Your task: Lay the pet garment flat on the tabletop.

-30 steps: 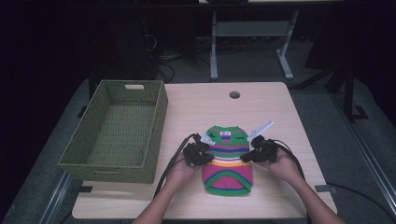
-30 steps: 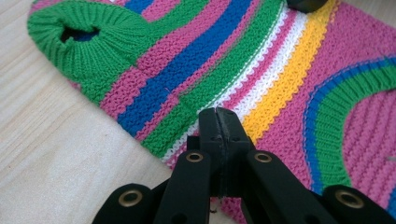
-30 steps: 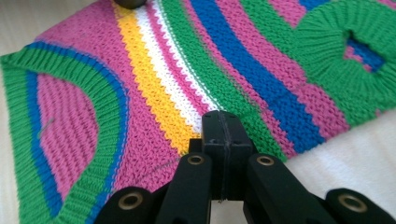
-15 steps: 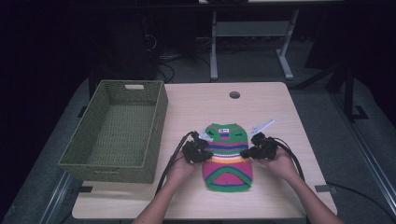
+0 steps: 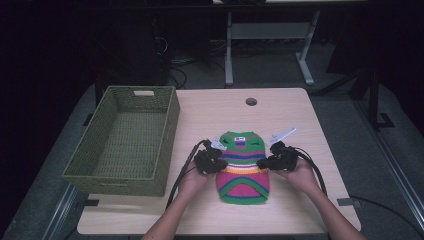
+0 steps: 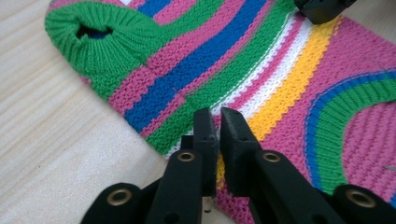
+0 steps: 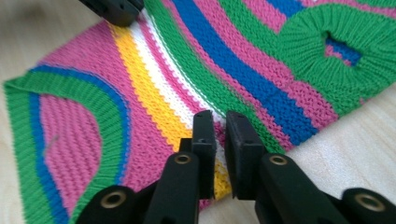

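Two grippers are flanking a striped knitted sweater (image 5: 243, 167) lying flat on the wooden table (image 5: 280, 110), right of the green wicker basket (image 5: 125, 142). Left gripper (image 6: 218, 122) and right gripper (image 7: 219, 125) are each just easing slightly apart, jaws over the sweater's side edges, pressing nothing.

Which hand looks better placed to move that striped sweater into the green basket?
Left, probably. The left gripper sits at the sweater's edge on the basket's side; the right gripper is at the far edge. Both grippers' jaws have just been opening, so either must regrip.
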